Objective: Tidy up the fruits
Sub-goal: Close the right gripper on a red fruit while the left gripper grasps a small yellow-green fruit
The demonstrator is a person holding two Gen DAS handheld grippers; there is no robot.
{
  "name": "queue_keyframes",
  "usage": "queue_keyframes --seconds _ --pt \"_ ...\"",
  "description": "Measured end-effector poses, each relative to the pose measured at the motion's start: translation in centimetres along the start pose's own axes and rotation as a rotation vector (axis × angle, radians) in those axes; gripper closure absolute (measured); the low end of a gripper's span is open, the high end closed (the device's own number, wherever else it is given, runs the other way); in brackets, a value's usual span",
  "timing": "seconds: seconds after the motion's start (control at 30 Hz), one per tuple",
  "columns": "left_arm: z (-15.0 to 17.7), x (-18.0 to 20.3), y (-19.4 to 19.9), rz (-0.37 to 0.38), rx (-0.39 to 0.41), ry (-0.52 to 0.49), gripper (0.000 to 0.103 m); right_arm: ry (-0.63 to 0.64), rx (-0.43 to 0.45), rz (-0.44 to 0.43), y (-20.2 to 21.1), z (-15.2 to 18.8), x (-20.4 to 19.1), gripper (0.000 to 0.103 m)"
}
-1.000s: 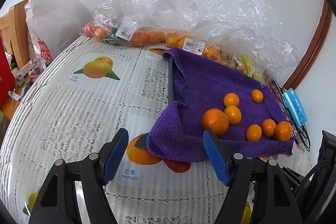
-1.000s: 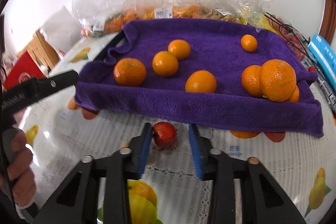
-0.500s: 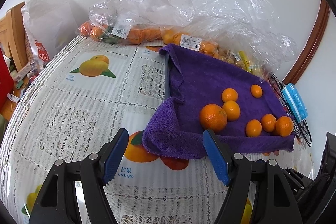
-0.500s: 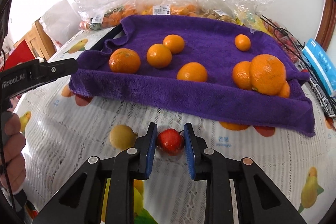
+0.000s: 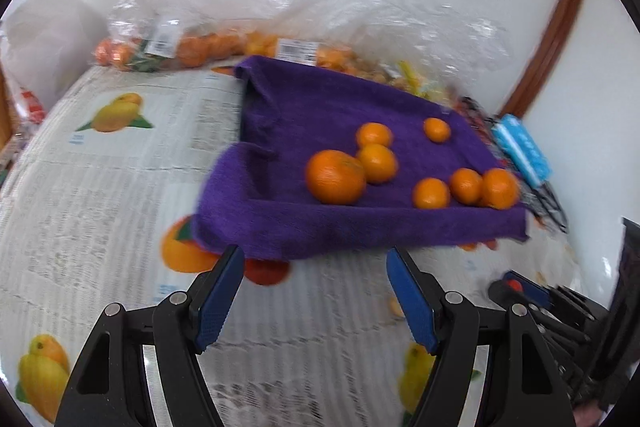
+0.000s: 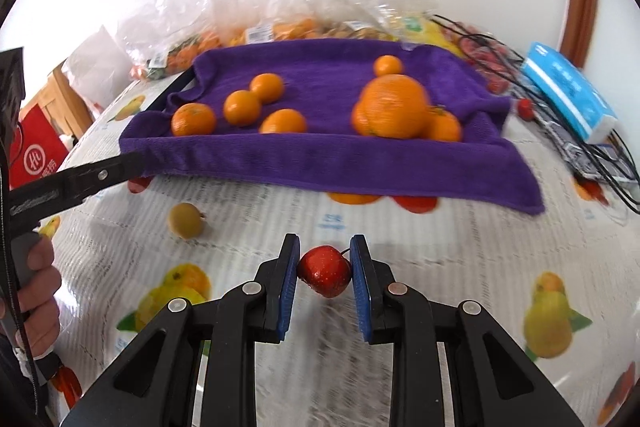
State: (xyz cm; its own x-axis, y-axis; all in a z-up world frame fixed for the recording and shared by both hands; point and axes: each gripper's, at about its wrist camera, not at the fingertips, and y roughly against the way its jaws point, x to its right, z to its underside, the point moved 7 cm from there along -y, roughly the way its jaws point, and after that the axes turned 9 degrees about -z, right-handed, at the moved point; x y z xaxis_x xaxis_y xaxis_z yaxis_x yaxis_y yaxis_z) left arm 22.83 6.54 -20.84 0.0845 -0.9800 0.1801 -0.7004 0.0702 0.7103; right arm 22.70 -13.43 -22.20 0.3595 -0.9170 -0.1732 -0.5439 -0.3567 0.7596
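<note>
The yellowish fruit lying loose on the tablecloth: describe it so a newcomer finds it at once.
Start at the purple towel holding the oranges. In front of its left corner, on the bare tablecloth, lies the yellowish fruit. It is dull tan, not orange, and off the towel, unlike the red fruit in the right gripper.

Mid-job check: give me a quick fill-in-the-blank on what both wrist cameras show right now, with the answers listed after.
1. The right gripper is shut on a small round fruit whose colour is ____.
2. The left gripper holds nothing, and its jaws stand ____.
3. The round orange citrus fruits all lie on a towel whose colour is ____.
4. The small yellow-brown fruit lies on the fruit-print tablecloth, off the ____.

Missing words: red; open; purple; towel
</note>
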Motion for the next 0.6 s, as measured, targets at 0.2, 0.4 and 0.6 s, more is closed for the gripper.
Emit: queue_keyframes --seconds 0.2,0.4,0.6 --pt "1.5 2.5 -0.6 0.027 -0.025 -0.060 0.031 -0.038 0.022 0.016 1.2 0.4 2.2 0.077" --pt "2.8 4.2 -1.4 0.006 -0.033 -0.104 0.033 -0.038 0.035 0.001 2.0 0.5 3.8 0.077" --pt "3.6 5.3 -1.7 -0.062 0.000 -0.159 0.039 -0.022 0.022 -0.032 1.5 0.2 5.0 0.077"
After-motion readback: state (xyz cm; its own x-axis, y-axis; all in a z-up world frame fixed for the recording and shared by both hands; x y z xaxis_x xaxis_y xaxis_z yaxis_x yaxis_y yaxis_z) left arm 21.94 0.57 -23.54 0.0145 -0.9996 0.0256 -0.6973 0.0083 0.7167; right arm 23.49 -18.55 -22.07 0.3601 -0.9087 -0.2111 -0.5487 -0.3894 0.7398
